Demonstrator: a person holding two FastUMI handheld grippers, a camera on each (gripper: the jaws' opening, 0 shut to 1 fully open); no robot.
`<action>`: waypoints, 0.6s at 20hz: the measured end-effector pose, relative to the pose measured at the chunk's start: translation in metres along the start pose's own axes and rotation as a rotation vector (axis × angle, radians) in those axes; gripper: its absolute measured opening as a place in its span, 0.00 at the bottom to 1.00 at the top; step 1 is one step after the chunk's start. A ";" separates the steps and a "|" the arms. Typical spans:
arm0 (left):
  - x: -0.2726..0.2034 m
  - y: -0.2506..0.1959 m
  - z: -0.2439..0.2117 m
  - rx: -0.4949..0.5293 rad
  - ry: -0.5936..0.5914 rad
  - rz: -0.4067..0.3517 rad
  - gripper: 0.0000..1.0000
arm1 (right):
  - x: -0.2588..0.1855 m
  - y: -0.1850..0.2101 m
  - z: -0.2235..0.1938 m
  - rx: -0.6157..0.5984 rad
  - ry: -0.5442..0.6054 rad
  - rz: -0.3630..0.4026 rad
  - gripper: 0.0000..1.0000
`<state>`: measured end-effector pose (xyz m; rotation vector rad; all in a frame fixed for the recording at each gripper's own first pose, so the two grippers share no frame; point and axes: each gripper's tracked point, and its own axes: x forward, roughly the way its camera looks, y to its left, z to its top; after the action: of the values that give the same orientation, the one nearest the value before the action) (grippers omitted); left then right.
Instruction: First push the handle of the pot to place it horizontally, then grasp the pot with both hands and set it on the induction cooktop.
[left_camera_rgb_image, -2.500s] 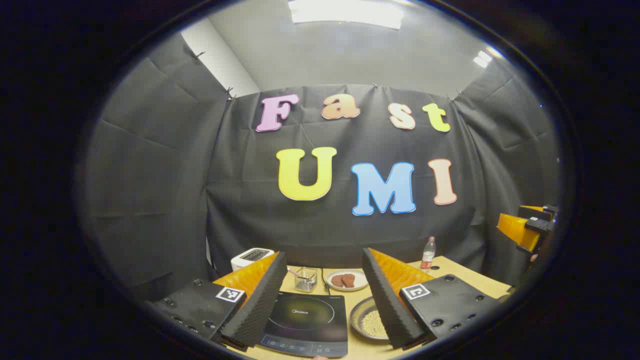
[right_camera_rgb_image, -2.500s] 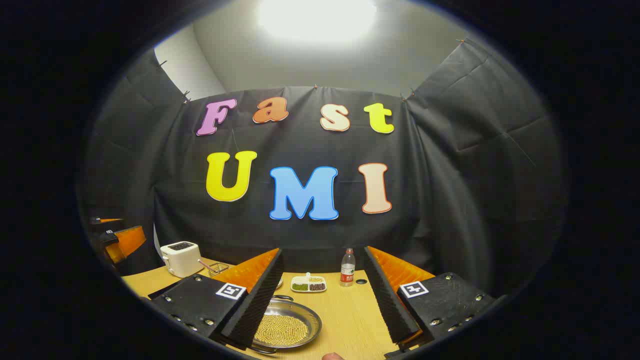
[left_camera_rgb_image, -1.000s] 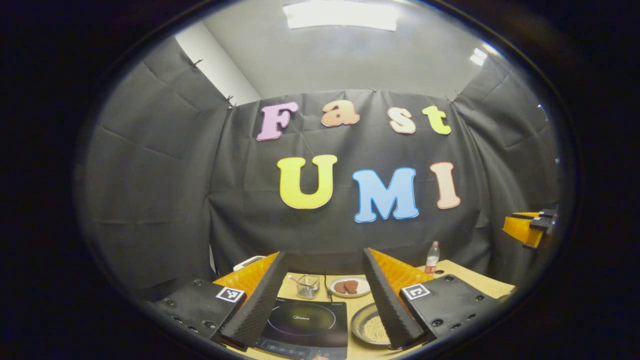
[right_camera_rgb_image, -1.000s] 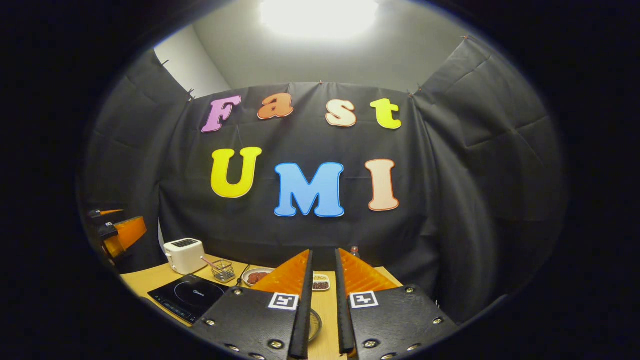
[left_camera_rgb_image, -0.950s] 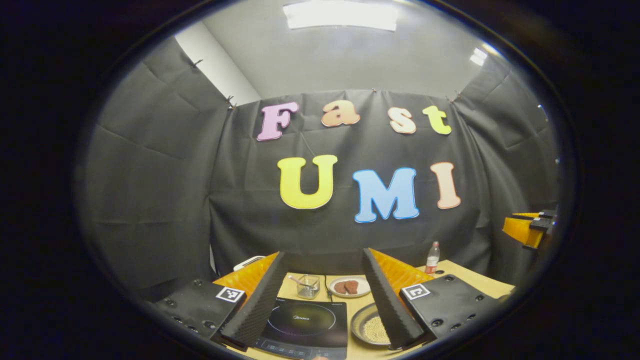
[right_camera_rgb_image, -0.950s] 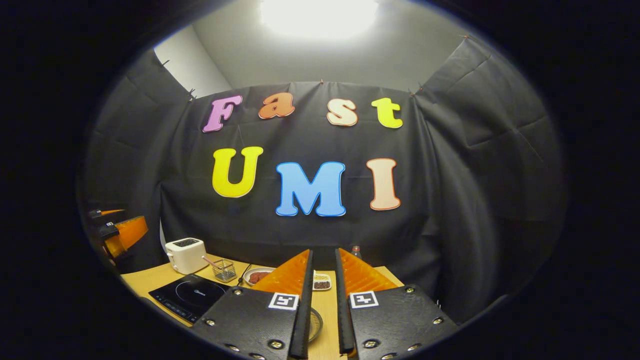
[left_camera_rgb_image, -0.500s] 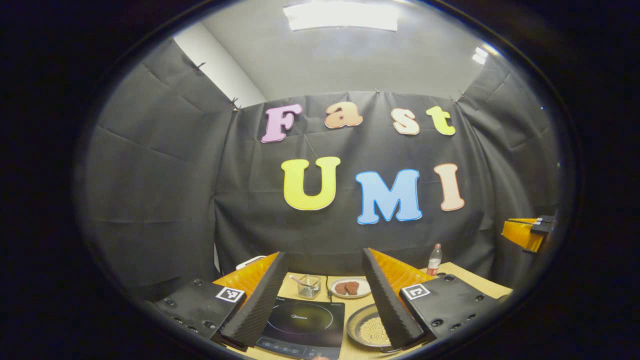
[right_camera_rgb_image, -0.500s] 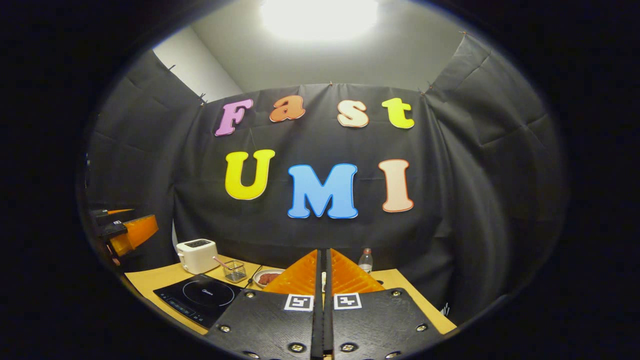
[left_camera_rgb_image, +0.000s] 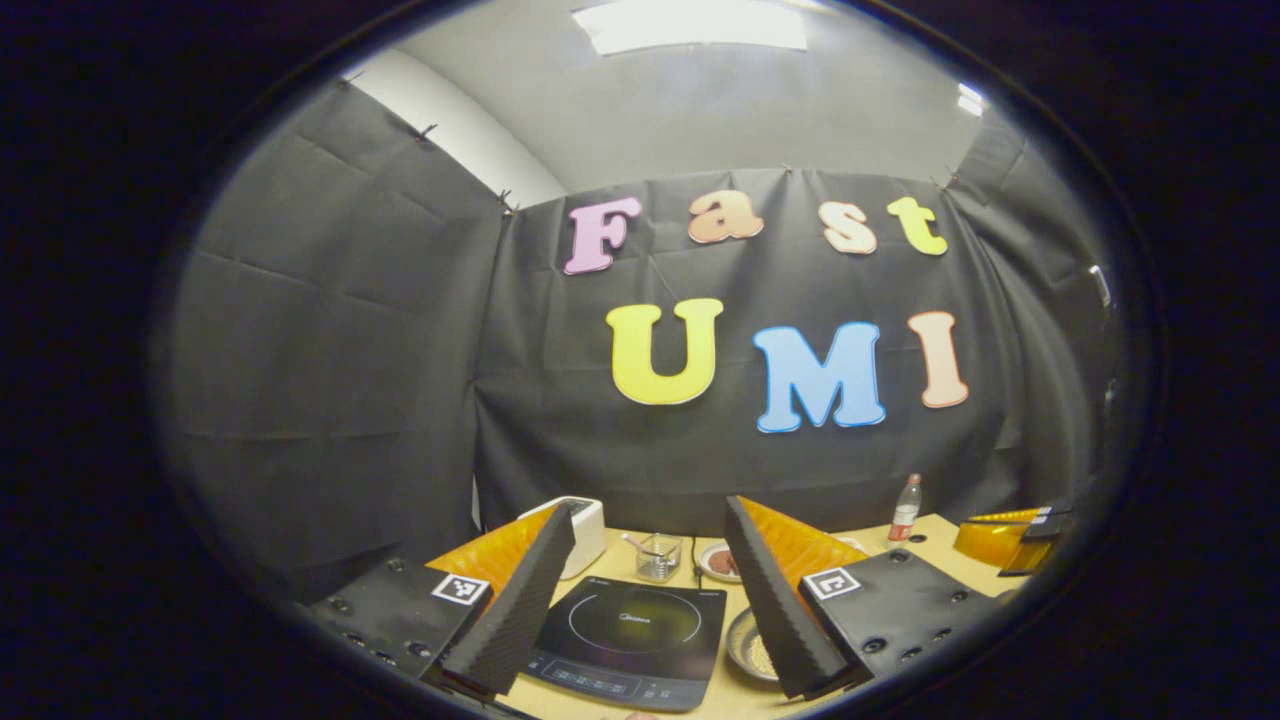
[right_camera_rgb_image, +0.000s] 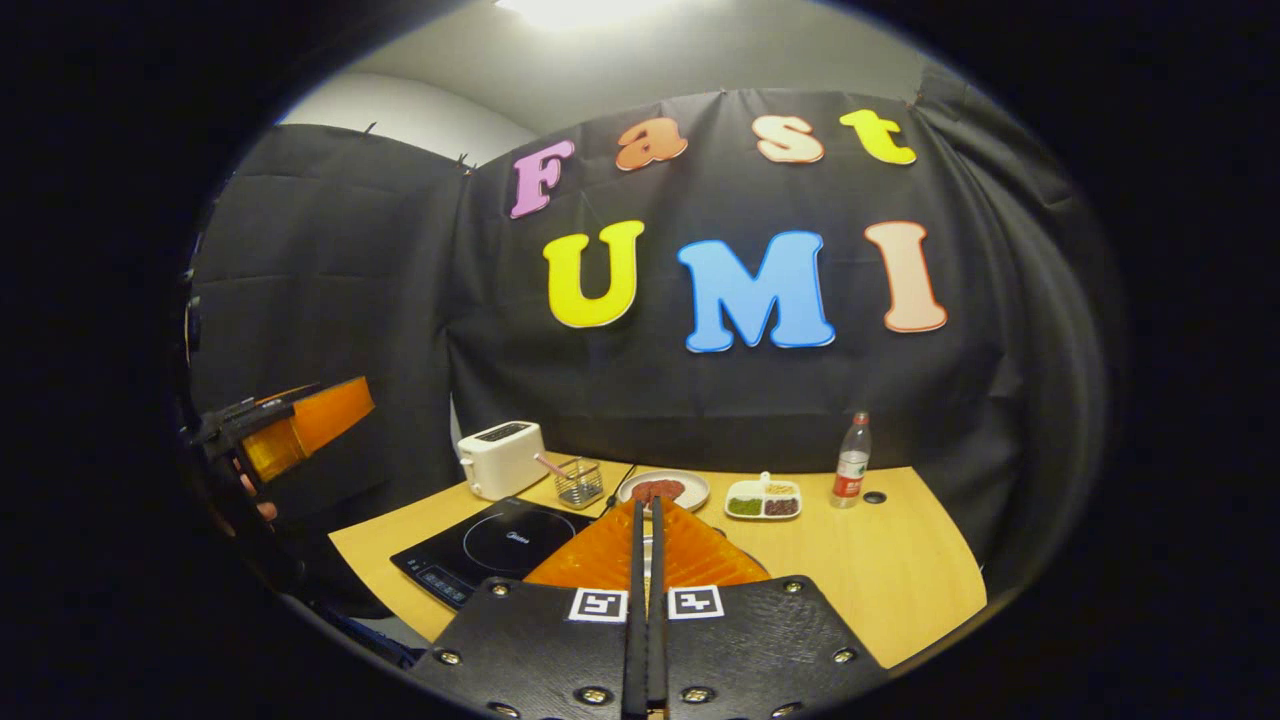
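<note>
The black induction cooktop (left_camera_rgb_image: 630, 640) lies on the wooden table (left_camera_rgb_image: 715, 695) between the fingers of my left gripper (left_camera_rgb_image: 650, 507), which is open and holds nothing. A shallow metal pot (left_camera_rgb_image: 750, 652) with pale beans sits just right of the cooktop, half hidden behind that gripper's right finger; its handle is hidden. My right gripper (right_camera_rgb_image: 645, 502) is shut on nothing, above the table (right_camera_rgb_image: 900, 590), with the cooktop (right_camera_rgb_image: 500, 545) to its left; its fingers cover the table straight ahead. The right gripper (left_camera_rgb_image: 1005, 540) also shows low at the far right of the left gripper view. The left gripper (right_camera_rgb_image: 300, 425) hangs above the table's left end.
At the back stand a white toaster (right_camera_rgb_image: 500, 458), a small wire basket (right_camera_rgb_image: 578, 482), a plate of dark patties (right_camera_rgb_image: 662, 490), a divided dish (right_camera_rgb_image: 763, 500) and a bottle (right_camera_rgb_image: 850, 460). The right half of the table is bare wood.
My right gripper has gone from open to shut, dropped lower and tilted down, so more table shows. The left gripper stays open and has shifted so the cooktop sits centred.
</note>
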<state>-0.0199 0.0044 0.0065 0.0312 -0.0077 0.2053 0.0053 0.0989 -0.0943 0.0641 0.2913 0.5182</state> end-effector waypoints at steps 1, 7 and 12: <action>0.004 0.003 0.002 0.006 -0.002 -0.002 1.00 | 0.007 0.007 -0.009 0.000 0.031 0.018 0.01; 0.026 0.029 0.003 0.025 -0.021 0.010 0.99 | 0.043 0.062 -0.071 0.010 0.244 0.176 0.01; 0.046 0.054 -0.006 0.012 -0.004 0.033 1.00 | 0.060 0.094 -0.118 -0.034 0.382 0.254 0.01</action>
<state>0.0143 0.0669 0.0022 0.0438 -0.0107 0.2382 -0.0244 0.2083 -0.2096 -0.0328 0.6526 0.7890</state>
